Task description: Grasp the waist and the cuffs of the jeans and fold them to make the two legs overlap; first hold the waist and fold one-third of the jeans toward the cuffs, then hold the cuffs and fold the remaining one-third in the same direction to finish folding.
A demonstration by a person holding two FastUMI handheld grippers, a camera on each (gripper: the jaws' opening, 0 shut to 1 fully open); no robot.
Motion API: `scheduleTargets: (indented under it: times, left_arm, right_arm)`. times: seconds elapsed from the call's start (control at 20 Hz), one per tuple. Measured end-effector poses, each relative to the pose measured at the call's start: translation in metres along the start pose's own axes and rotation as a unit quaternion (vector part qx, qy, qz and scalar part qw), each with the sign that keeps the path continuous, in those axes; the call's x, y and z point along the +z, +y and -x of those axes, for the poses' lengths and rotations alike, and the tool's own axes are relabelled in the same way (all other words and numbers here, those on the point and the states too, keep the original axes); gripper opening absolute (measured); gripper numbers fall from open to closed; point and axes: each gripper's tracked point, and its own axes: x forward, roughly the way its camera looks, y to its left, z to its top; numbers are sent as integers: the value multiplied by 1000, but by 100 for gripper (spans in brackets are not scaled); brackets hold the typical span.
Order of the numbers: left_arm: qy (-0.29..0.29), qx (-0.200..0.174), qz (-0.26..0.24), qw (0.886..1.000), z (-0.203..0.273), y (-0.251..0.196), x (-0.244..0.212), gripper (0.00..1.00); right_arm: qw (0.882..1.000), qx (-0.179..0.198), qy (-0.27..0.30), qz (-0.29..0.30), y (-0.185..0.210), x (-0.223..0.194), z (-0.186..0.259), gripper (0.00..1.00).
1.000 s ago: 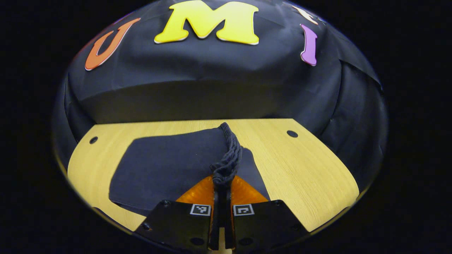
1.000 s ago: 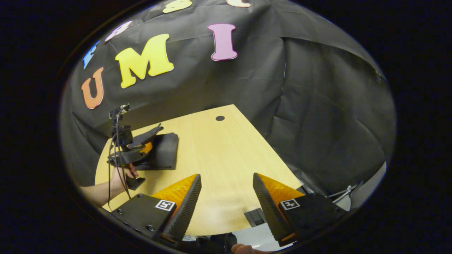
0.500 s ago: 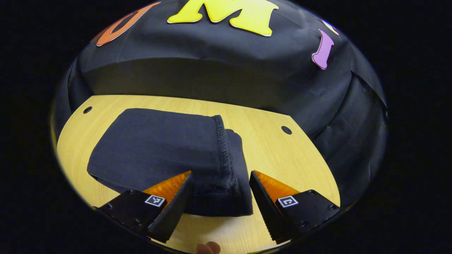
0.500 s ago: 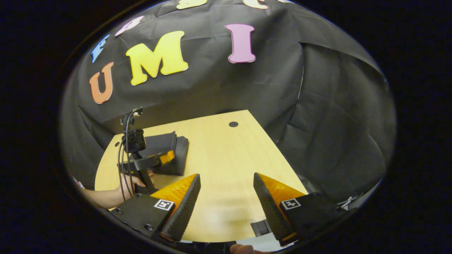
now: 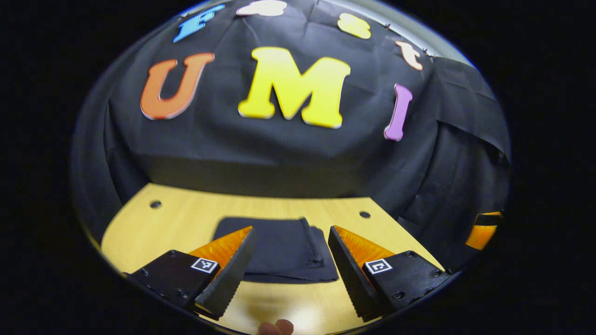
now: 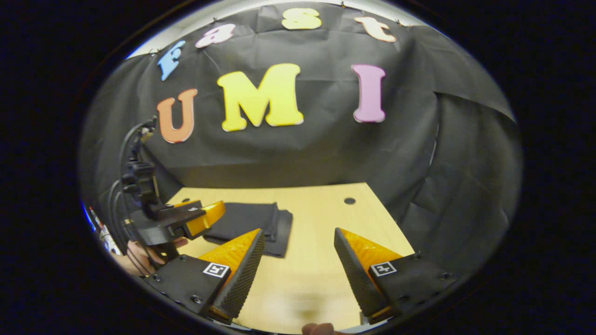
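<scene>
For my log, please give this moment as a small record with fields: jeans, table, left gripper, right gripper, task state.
jeans: dark jeans, folded into a compact stack, lying flat on the table
table: light wooden table, two small round holes near its far edge
left gripper: left gripper open, holding nothing, apart from the jeans
right gripper: right gripper open, holding nothing, over bare table to the right of the jeans
task state: folding looks finished
</scene>
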Motion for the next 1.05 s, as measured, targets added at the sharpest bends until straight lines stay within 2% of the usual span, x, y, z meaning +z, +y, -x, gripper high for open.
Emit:
scheduleTargets:
  times: [0.1,0.25,0.4,0.45,0.5,0.6,0.65,0.7,0.75,1.05]
  left_arm:
    - [-61,18,-25,998,37,23,53,99]
    - [-106,34,-23,993,102,41,108,98]
    - [-123,69,-15,990,149,74,125,100]
    - [-129,78,-16,988,161,82,126,98]
    - [-137,88,-21,986,172,90,127,98]
    - [-142,97,-25,985,187,95,122,98]
    - [-137,95,-21,986,192,94,118,98]
    - [-134,95,-17,986,199,92,114,93]
    - [-133,98,-15,986,204,93,112,98]
    - [-134,90,-1,987,218,84,104,98]
  right_arm:
    - [999,12,-45,7,30,23,6,96]
    - [994,15,-112,1,64,53,21,94]
    - [983,0,-186,-4,81,77,41,92]
    - [978,-11,-207,-3,81,80,45,95]
    - [975,-27,-221,0,80,84,49,92]
    - [971,-45,-234,11,85,82,60,92]
    - [972,-41,-232,16,91,79,62,93]
    - [973,-34,-228,21,99,76,64,93]
    - [974,-28,-224,26,104,74,65,93]
    - [976,-20,-214,33,115,63,74,93]
